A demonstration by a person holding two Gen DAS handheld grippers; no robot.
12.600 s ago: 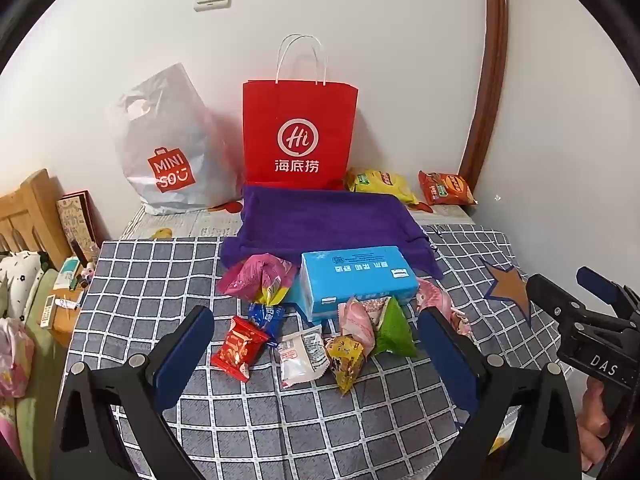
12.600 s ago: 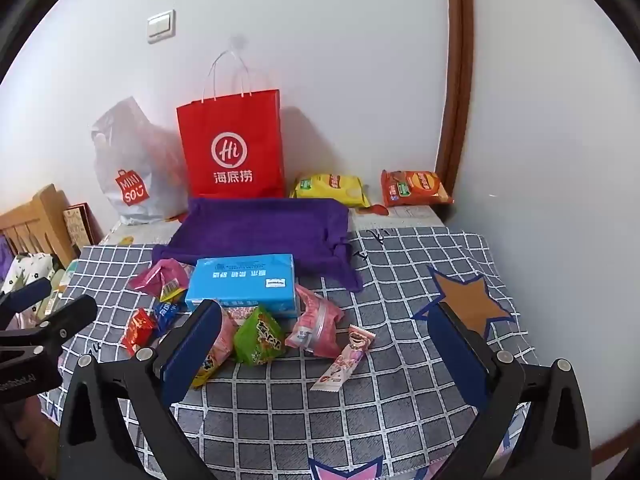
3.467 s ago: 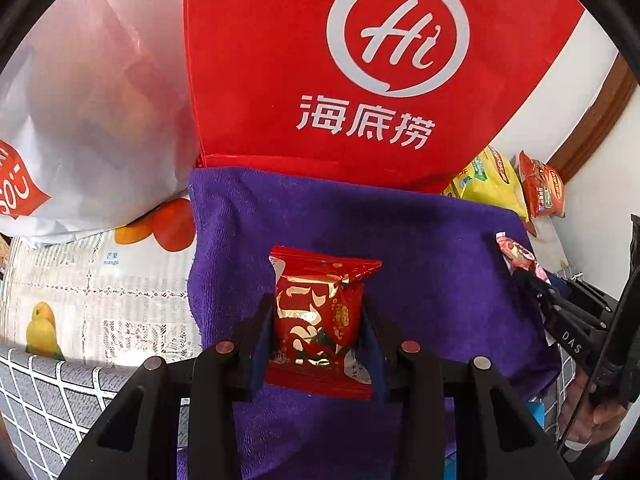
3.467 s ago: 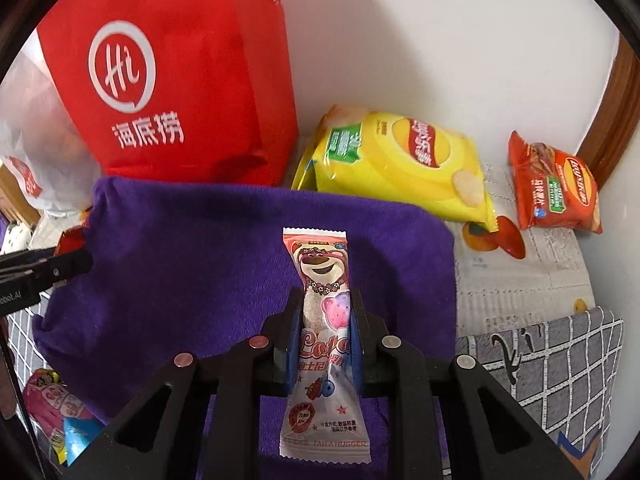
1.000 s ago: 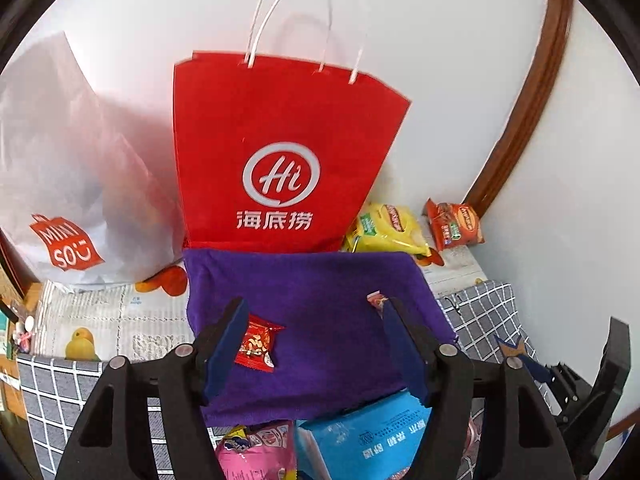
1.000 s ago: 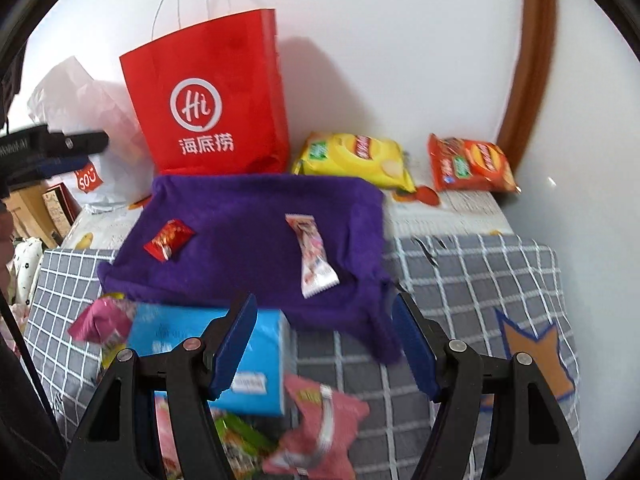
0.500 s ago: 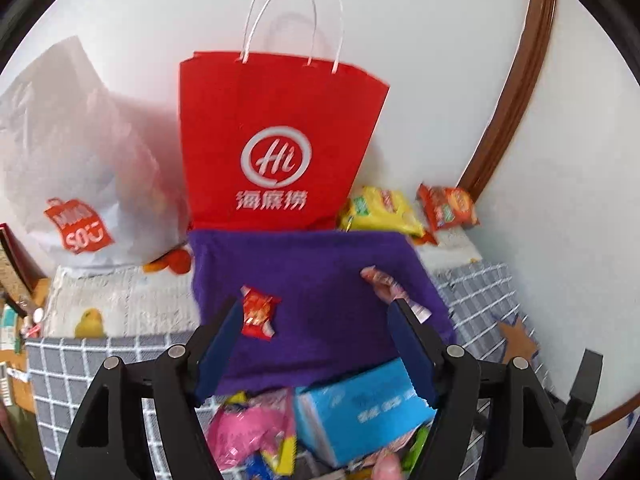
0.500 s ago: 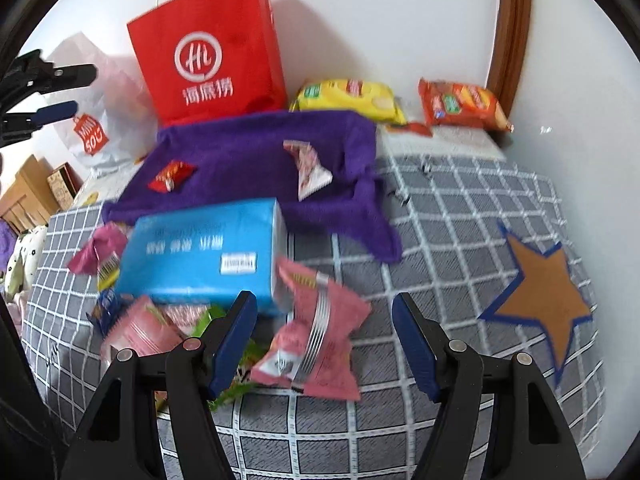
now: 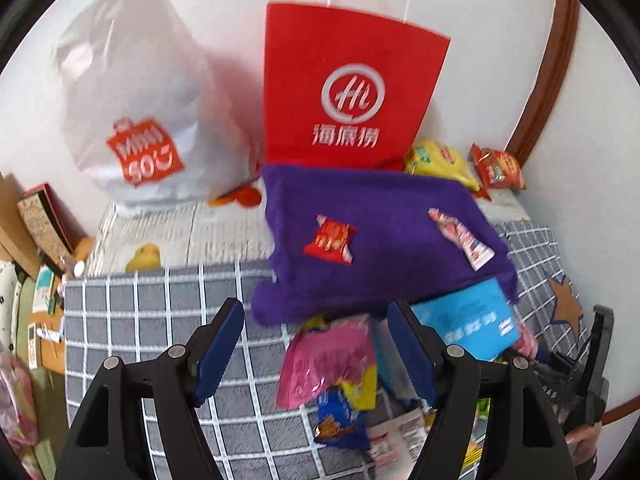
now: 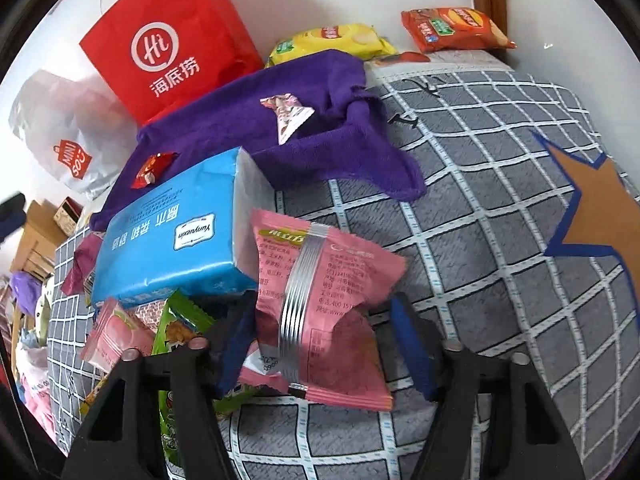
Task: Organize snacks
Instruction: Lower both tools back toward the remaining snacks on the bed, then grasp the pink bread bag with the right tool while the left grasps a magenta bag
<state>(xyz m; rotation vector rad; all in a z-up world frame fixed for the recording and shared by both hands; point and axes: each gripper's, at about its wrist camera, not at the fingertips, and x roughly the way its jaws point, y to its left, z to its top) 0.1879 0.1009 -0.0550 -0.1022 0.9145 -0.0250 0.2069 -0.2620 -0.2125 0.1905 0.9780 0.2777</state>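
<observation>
Right tool [image 10: 320,344] — jaws spread and just been closing, with the pink snack packet [image 10: 320,312] lying between them. The blue pads flank the packet's lower half; the left pad sits at or just against the packet's edge, the right pad stands a little clear of it, so no pinch is made out yet. The packet's long axis runs away from the tool, roughly along the line the fingers point, with its silver back seam running the same way; the jaws therefore close across its short width, which is the relation the coming grasp turns on.

The packet shows its printed back, sealed crimped ends, and a puffed body — judged light and crushable, likely to slip sideways if squeezed off-centre. Its far end leans against the blue tissue pack [image 10: 172,236], which lies just ahead and to the left of the tool. A green packet [image 10: 180,328] and a paler pink one [image 10: 112,336] lie beside the left finger.

Farther ahead lies the purple towel [image 10: 248,128], already bearing a long pink stick packet [image 10: 288,114] and a small red packet [image 10: 154,168]; it is judged to be the collecting place.

Left tool [image 9: 316,352] — jaws spread, nothing pinched; a magenta packet [image 9: 328,360] and a blue one [image 9: 340,420] lie between and just below its fingers. All rest on a checked grey cloth [image 10: 480,240].
</observation>
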